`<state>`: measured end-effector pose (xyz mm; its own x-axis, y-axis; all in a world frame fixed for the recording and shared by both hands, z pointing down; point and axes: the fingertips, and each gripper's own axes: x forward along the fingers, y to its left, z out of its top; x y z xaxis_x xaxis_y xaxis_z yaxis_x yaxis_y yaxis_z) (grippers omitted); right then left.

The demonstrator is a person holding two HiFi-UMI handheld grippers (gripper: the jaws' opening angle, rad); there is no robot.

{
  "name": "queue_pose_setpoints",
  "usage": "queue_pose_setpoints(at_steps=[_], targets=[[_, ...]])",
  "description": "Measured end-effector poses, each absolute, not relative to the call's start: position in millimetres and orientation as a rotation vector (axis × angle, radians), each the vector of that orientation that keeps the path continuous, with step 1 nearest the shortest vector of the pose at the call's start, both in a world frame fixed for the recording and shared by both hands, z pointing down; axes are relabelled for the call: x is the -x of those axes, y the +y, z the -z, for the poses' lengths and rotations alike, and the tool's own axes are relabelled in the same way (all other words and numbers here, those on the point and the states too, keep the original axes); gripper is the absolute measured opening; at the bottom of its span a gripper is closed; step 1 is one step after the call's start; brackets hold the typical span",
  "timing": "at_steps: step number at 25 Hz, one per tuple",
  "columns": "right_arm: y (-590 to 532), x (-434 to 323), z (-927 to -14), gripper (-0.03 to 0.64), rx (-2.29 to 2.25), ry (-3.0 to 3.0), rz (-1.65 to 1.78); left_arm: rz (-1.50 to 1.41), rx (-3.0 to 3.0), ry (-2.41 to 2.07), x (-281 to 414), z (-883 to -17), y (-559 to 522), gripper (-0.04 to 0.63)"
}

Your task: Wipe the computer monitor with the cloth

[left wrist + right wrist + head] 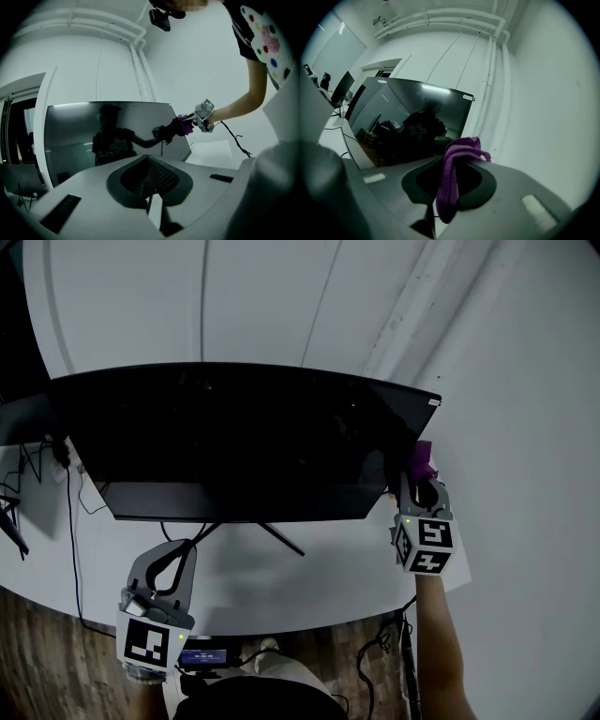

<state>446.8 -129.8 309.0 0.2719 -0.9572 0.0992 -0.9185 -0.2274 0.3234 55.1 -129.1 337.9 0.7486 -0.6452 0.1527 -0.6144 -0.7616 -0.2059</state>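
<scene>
A wide dark computer monitor [234,442] stands on a white table [309,582], its screen off and reflecting the room. My right gripper [419,476] is at the monitor's right edge, shut on a purple cloth [420,457]. In the right gripper view the cloth [453,174] hangs between the jaws, with the monitor [408,126] just beyond it to the left. My left gripper [181,547] hovers low over the table's front, below the monitor's left half, shut and empty. From the left gripper view, the cloth [185,124] sits against the screen's right side [108,136].
The monitor's V-shaped stand [272,535] rests on the table. Cables [70,512] trail down at the left, beside a second dark screen [23,418]. Wall pipes [412,306] run behind. Wooden floor [47,652] lies below the table's front edge.
</scene>
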Motion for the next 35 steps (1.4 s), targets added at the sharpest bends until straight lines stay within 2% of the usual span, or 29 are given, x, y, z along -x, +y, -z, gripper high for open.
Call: queue_pose_setpoints(at_steps=[35], targets=[[-102.5,-436.0,-480.5,0.064,-2.227,-1.603,-0.361,0.417,2.802,1.079,-22.7,-358.7,-122.9,0.005]])
